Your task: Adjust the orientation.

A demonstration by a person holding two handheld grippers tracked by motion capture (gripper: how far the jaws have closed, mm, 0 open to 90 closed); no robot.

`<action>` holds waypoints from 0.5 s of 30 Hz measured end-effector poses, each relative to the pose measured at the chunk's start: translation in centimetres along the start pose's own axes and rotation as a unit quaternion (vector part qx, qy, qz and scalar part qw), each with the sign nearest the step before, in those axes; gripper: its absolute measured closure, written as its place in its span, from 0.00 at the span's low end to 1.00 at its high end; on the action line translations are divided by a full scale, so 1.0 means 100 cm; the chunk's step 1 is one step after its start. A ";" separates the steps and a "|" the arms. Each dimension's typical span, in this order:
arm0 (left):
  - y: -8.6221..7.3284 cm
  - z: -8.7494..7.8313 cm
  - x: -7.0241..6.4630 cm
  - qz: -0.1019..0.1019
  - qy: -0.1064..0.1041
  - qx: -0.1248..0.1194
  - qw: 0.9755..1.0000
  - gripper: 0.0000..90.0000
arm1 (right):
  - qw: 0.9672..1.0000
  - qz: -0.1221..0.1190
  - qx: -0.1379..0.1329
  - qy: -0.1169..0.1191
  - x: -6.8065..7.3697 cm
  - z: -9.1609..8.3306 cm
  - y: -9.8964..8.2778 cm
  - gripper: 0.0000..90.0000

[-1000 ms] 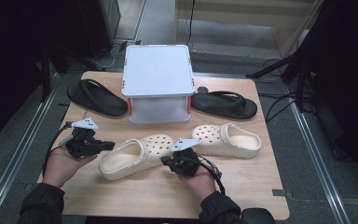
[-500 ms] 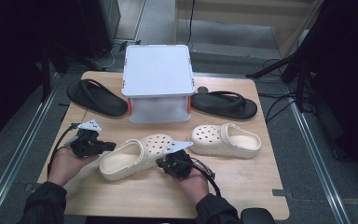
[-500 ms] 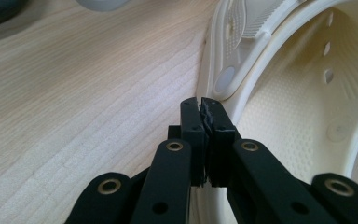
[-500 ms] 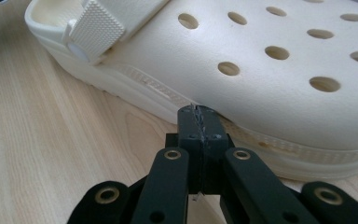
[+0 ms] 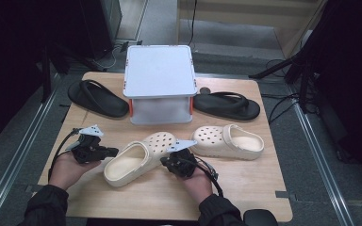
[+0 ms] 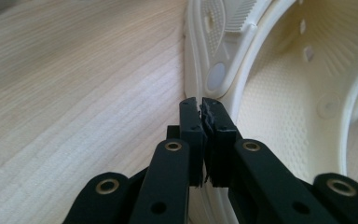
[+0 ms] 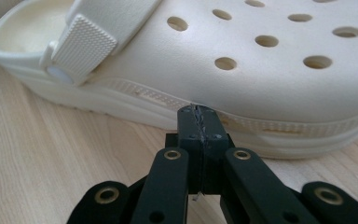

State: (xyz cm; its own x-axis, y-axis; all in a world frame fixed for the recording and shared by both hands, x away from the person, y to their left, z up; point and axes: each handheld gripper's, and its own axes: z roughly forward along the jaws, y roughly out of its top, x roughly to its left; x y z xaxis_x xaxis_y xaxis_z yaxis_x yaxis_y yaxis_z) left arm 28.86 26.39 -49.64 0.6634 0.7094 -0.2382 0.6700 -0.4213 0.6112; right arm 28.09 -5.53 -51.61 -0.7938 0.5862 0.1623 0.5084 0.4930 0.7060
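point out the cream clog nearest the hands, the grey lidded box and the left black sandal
cream perforated foam clog (image 5: 136,160), high view, on its footbed
grey lidded plastic box (image 5: 159,70), high view, on its lid
left black rubber sandal (image 5: 99,98), high view, on its sole

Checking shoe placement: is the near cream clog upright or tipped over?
Upright. The near cream clog rests sole-down on the table, its opening and holed toe facing up.

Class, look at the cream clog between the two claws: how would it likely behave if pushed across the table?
The cream clog looks like moulded foam, so probably light and easily slid. Its flat sole on the wooden table suggests it won't roll or tip. The ridged heel strap hangs on a rivet and may swing.
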 end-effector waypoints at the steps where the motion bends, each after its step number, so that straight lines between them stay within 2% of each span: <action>1: -0.001 0.000 -0.001 -0.001 0.001 -0.002 1.000 0.97 | 1.000 0.002 -0.001 0.001 -0.001 0.000 0.000 1.00; 9: -0.006 0.001 -0.015 -0.001 -0.009 0.002 1.000 0.97 | 1.000 0.024 -0.001 0.004 -0.008 0.002 0.003 1.00; 10: -0.006 0.001 -0.017 0.002 -0.008 0.004 1.000 0.97 | 1.000 0.018 0.002 -0.002 -0.008 0.004 0.006 1.00; 15: -0.008 0.005 -0.033 0.011 -0.004 0.004 1.000 0.97 | 1.000 0.017 0.001 0.000 -0.010 0.005 0.010 1.00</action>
State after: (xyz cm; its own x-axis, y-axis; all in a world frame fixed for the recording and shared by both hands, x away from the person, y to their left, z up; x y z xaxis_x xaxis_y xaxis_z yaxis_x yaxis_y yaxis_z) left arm 26.31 24.14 -49.69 0.6802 0.6954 -0.2320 0.6588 -0.4410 0.6095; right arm 29.55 -5.29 -51.47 -0.7765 0.6023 0.1855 0.5350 0.4745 0.6990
